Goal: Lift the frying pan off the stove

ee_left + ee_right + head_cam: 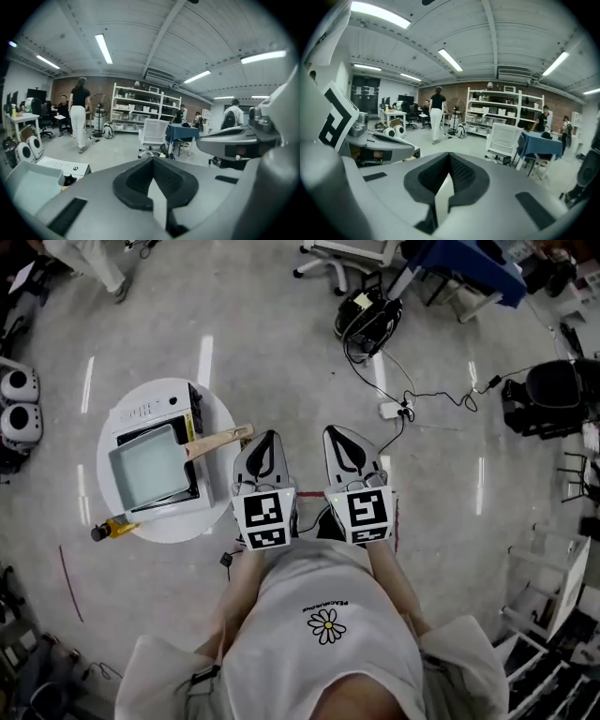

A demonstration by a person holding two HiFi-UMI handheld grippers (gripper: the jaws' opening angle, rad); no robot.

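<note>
A square grey frying pan with a wooden handle sits on a white portable stove, which stands on a small round white table. In the head view my left gripper hangs just right of the handle's end, apart from it and shut on nothing. My right gripper is beside it, further right over the floor, also shut and empty. The left gripper view has the shut left gripper at centre, with the pan and stove at lower left. The right gripper points across the room.
A small yellow bottle lies at the table's near edge. Cables and a power strip run over the floor ahead, near a black bag. A person in white trousers, a white chair and shelves stand further off.
</note>
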